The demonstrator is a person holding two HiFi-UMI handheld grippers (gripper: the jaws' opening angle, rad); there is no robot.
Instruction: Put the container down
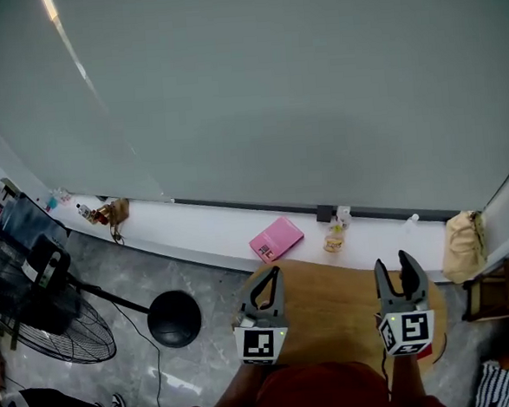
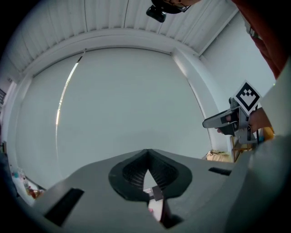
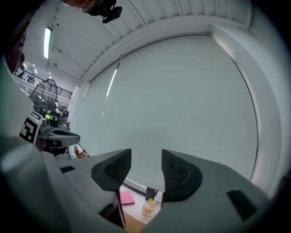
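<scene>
A small clear container with a yellowish label (image 1: 333,239) stands on the white ledge (image 1: 195,224) beyond the round wooden table (image 1: 331,306); it also shows low between the right jaws (image 3: 148,208). My left gripper (image 1: 271,275) is raised over the table's left side, jaws closed tip to tip, with nothing in them (image 2: 148,154). Over the table's right side, my right gripper (image 1: 394,263) is open and empty (image 3: 146,160). Both grippers point at the grey wall, well short of the container.
A pink book (image 1: 276,238) lies on the ledge left of the container, and a clear bottle (image 1: 343,215) stands behind it. A paper bag (image 1: 464,244) sits at the ledge's right end. A floor fan (image 1: 45,317) and a black round base (image 1: 174,319) are at left.
</scene>
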